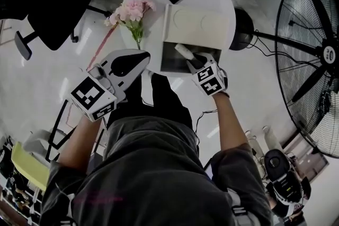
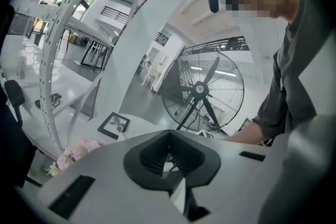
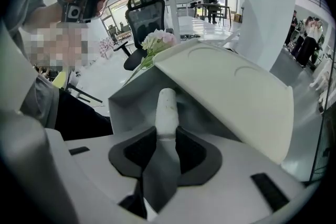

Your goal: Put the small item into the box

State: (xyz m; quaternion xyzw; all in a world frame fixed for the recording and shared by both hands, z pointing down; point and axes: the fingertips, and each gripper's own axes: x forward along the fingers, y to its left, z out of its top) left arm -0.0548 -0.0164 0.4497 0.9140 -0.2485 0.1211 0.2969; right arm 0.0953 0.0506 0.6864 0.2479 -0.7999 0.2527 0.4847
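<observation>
Jaws of right gripper (image 3: 167,136) pinch a smooth, off-white, round-tipped small item (image 3: 167,105) at the matte box (image 3: 236,97); left gripper (image 2: 170,157) closed, empty.

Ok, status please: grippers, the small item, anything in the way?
Right gripper shut on small white item, over open box. Left gripper shut, empty, held aside. Lid up, nothing blocking.

Both forearms reached forward toward the table's (image 1: 153,5) near edge. The left gripper (image 1: 142,56) had its jaws together, empty. The right gripper (image 1: 190,62) pinched a small white item (image 3: 167,107).
</observation>
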